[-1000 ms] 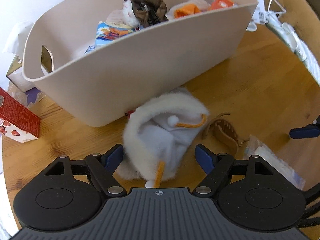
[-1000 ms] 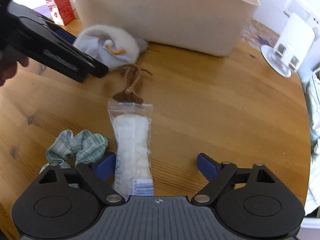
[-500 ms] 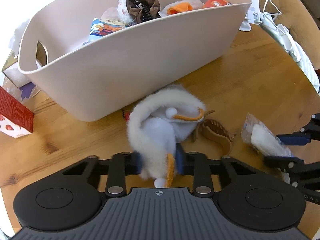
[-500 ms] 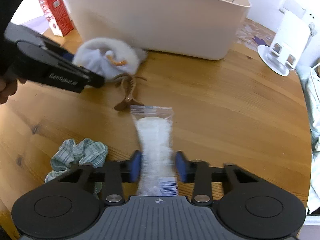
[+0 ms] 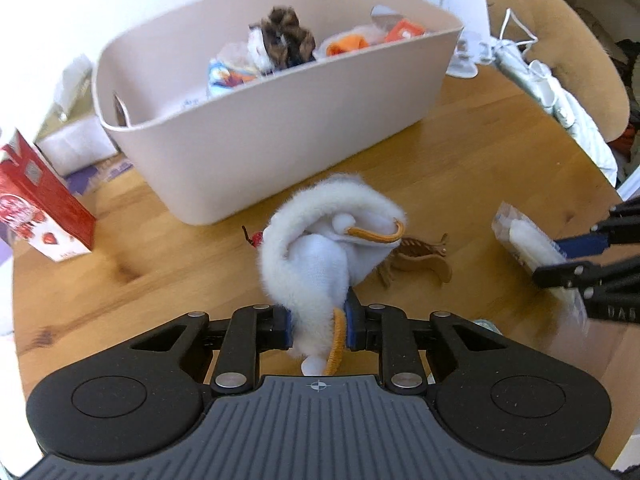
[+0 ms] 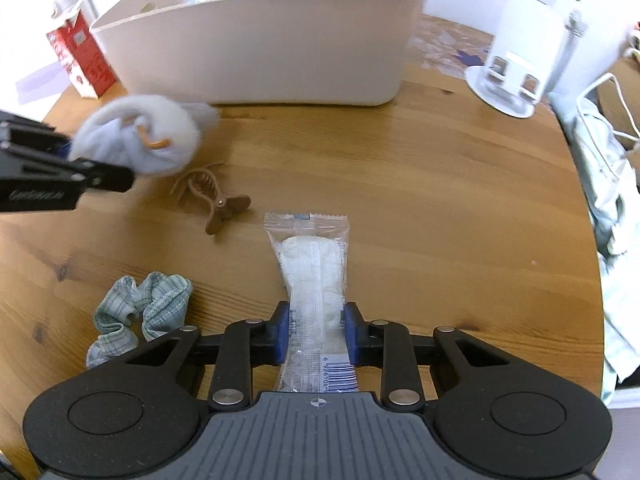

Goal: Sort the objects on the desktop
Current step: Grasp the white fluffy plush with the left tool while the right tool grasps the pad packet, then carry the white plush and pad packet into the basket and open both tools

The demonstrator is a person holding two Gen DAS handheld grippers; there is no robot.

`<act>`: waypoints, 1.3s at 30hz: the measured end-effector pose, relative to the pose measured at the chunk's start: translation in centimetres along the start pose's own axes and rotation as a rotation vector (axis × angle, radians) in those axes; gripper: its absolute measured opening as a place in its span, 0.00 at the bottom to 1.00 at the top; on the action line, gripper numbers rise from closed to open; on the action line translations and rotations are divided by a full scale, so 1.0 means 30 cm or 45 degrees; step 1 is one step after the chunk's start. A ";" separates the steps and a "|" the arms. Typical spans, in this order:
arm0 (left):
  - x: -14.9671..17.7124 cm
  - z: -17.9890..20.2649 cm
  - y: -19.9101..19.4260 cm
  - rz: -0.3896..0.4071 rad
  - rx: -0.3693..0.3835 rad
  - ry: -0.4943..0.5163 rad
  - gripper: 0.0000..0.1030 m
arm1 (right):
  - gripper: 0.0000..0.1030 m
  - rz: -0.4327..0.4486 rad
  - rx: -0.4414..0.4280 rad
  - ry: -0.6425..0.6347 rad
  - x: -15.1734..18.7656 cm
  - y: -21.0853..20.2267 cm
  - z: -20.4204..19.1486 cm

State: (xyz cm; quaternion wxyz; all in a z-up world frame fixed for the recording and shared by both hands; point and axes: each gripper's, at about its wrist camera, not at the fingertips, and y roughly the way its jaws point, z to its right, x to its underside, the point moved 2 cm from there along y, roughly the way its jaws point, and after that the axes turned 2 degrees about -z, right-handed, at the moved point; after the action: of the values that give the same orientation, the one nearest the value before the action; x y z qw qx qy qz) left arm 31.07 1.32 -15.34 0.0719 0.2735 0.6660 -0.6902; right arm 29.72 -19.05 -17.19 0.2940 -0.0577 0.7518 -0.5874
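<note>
While left tongs (image 5: 318, 330) pinch plush (image 5: 320, 256), right tongs (image 6: 316, 334) pinch packet (image 6: 314, 276)

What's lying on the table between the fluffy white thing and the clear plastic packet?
A brown hair claw clip lies on the bare wood between the fluffy white item and the clear packet. The right wrist view shows it best.

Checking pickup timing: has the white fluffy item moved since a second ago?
Yes. The white fluffy item, now pinched by the left gripper, has lifted away from the beige bin wall it lay against.
</note>
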 end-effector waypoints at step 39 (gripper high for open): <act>-0.336 -0.230 -0.302 0.417 -0.196 -0.223 0.22 | 0.25 0.477 0.006 -0.003 -0.561 -0.302 0.103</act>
State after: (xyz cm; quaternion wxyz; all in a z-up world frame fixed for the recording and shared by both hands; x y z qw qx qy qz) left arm 37.27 6.20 -2.34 0.2616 0.3109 0.6546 -0.6375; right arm 42.78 -17.15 -2.99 0.3992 0.0836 0.7476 -0.5242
